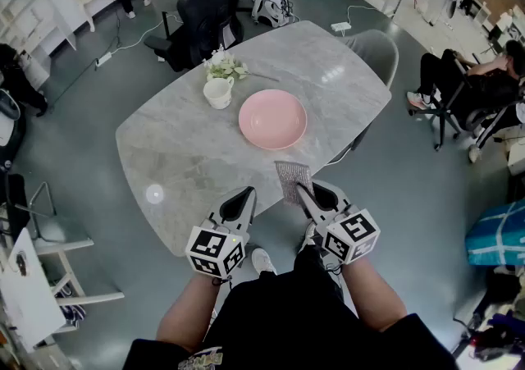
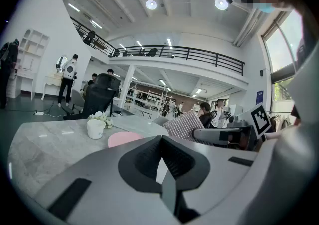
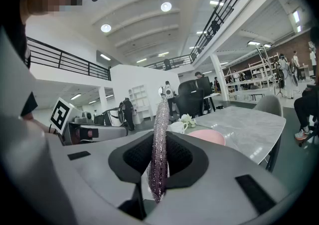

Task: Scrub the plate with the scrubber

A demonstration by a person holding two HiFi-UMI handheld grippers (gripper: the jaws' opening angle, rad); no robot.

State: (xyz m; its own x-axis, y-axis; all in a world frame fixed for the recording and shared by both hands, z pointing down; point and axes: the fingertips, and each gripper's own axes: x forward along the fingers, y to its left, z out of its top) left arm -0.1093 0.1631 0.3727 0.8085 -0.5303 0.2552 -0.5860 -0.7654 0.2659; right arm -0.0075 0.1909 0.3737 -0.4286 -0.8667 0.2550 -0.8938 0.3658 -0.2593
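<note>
Head view is showing 2 hand-held grippers being held side by side over the near edge of a grey marble oval table (image 1: 164, 147). A silvery glittering mesh scrubber (image 1: 292, 178) is being pinched between the jaws of the right gripper (image 1: 302, 189), near but not touching the round pink plate (image 1: 272, 119) lying at mid-table. The left gripper (image 1: 246, 194) is being held pressed together on nothing. A white cup (image 1: 218, 93) is standing just beside the plate.
</note>
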